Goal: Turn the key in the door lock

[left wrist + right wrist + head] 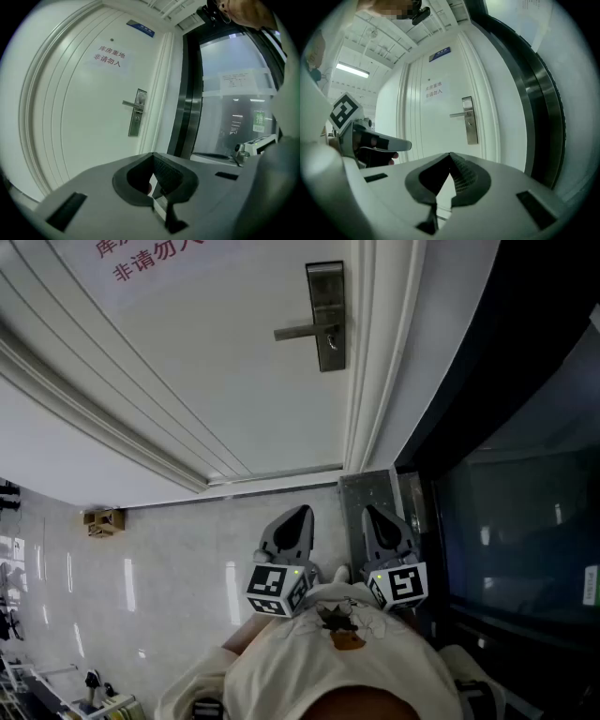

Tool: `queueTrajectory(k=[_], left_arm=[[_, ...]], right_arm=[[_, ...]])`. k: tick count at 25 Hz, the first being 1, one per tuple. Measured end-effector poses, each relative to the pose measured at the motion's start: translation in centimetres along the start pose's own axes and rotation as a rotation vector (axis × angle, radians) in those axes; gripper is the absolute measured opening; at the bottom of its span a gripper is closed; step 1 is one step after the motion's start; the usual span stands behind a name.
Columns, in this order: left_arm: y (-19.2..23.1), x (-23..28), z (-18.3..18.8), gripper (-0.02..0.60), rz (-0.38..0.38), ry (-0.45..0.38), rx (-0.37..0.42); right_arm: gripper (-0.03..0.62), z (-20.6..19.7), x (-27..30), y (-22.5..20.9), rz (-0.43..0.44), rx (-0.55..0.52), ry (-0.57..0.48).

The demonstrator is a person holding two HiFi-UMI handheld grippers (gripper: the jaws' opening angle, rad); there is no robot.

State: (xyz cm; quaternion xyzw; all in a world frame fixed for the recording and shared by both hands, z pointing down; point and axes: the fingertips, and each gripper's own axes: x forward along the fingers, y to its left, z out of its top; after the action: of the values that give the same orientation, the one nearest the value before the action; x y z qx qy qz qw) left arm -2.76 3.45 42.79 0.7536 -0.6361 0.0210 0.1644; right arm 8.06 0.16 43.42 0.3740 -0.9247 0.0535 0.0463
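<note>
Lock sits at the right edge of the door, handle sticking out left of it; key too small to make out. Left gripper and right gripper are side by side, well below the lock. Both have jaws together, nothing between them.
</note>
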Motion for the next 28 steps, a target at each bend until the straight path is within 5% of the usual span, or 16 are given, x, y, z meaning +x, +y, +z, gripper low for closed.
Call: queueTrajectory(k=[11,15,19,28], left_arm=[[4.7,0.0,-1.1,0.006,0.085,0.030,-0.061],[6.9,2.4,-0.5,0.006,0.060,0.020,-0.086],[10.4,5.2,1.4,0.006,0.013,0.004,-0.058],[16.9,9.3,7.1,0.006,-0.096,-0.019,0.007]], right_arm=[[0.006,-2.5,3.4,0.2,0.045,0.012,0.051],[0.017,-1.9,6.9,-0.2,0.023,-0.003,0.045],[0.083,0.2,11.9,-0.6,-0.033,-0.077,0.013],[0.087,6.0,22.3,-2.5,-0.242,-0.336,0.016]])
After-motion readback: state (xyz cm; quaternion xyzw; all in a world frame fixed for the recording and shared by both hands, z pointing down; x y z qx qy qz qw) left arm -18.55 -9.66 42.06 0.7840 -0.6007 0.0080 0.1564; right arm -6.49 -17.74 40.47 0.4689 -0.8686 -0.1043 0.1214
